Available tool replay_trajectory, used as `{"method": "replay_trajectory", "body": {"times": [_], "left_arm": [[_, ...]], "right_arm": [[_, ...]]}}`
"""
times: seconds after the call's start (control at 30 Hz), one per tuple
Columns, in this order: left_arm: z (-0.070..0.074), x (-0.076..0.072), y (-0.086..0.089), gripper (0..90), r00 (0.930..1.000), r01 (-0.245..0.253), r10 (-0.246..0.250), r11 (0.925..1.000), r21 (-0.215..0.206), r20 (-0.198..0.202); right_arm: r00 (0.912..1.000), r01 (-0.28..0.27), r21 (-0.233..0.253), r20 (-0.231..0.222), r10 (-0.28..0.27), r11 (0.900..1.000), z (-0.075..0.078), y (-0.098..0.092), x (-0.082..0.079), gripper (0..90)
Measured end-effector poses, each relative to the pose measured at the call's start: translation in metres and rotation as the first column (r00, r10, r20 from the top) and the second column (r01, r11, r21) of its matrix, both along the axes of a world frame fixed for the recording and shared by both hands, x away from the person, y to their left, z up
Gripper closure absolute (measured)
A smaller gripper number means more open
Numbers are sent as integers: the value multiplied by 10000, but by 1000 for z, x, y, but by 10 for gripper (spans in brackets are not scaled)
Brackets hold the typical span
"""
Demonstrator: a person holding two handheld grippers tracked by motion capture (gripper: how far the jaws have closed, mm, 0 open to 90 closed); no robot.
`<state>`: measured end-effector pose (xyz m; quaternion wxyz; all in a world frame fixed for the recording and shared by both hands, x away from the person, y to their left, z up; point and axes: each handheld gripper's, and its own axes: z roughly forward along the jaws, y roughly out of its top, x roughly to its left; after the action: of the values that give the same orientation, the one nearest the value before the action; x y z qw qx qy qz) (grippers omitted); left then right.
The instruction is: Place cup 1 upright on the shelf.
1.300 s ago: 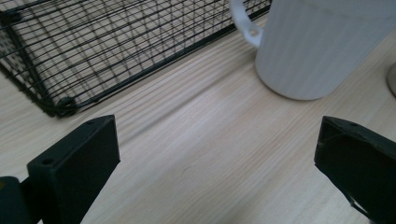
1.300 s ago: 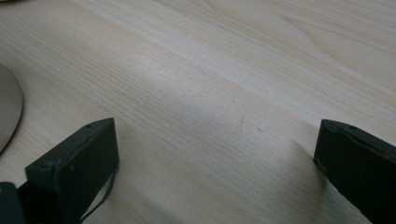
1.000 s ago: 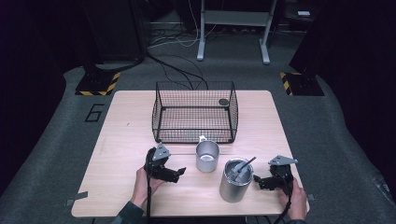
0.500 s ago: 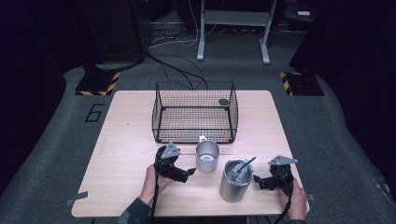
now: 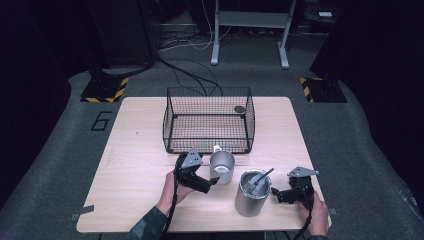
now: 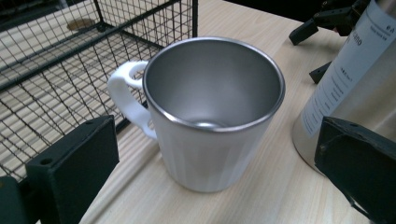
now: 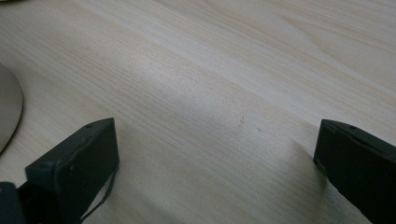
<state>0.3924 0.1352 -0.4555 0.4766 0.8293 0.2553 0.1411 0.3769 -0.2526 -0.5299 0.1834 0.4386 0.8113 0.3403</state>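
With jaws spread wide, the left gripper (image 5: 211, 181) appears to be lining up on the upright steel mug (image 6: 212, 112), which stands beside the wire basket (image 5: 207, 120), handle at ten o'clock, so closing comes next, while the right gripper (image 5: 278, 196) rests spread over bare table (image 7: 224, 84).
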Motion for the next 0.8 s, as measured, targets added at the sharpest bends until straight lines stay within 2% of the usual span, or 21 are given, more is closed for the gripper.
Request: {"method": "replay_trajectory", "body": {"times": [0.13,0.43,0.57,0.8], "left_arm": [[5,4,-3,0,9996,252,-248,9992,-316,154],[9,15,-17,0,9979,475,-475,9989,1,446],[9,20,-22,0,9972,555,-540,9981,-273,525],[7,26,-29,0,9952,845,-841,9964,-60,492]], "right_arm": [[10000,-2,1,-1,2,10000,0,0,0,0],[10000,-2,0,-1,2,10000,0,0,0,0],[10000,-3,-1,-4,3,10000,0,0,0,0],[10000,1,2,-4,-1,10000,0,0,0,0]]}}
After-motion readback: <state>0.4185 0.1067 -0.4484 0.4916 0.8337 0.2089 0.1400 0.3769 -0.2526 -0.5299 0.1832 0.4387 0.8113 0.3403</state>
